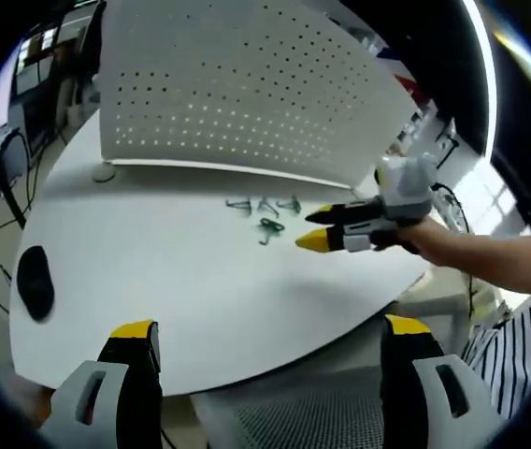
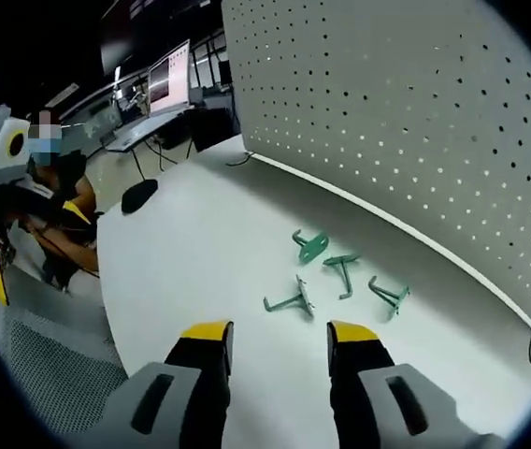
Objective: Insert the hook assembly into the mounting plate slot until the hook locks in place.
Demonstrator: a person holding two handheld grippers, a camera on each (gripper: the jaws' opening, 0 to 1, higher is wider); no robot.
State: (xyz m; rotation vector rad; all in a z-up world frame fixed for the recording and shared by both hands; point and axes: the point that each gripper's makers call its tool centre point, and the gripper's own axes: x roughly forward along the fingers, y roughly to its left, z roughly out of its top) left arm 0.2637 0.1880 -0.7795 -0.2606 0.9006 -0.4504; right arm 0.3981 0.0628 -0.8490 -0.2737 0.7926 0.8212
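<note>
Several green metal hooks (image 2: 310, 245) lie loose on the white table (image 2: 200, 243), just in front of the upright white pegboard plate (image 2: 415, 122). One hook (image 2: 289, 299) lies closest to my right gripper (image 2: 279, 332), which is open and empty a short way before it. From the left gripper view the same hooks (image 1: 270, 227) lie mid-table below the pegboard (image 1: 237, 94). There the right gripper (image 1: 316, 228) comes in from the right, yellow tips apart, just right of them. My left gripper (image 1: 270, 329) hangs open over the table's near edge, far from the hooks.
A black mouse (image 1: 35, 281) lies at the table's left end, also visible as the mouse (image 2: 139, 195). A mesh chair seat (image 1: 294, 412) sits below the near edge. A person's striped sleeve (image 1: 518, 327) is at the right. Desks with monitors (image 2: 167, 84) stand behind.
</note>
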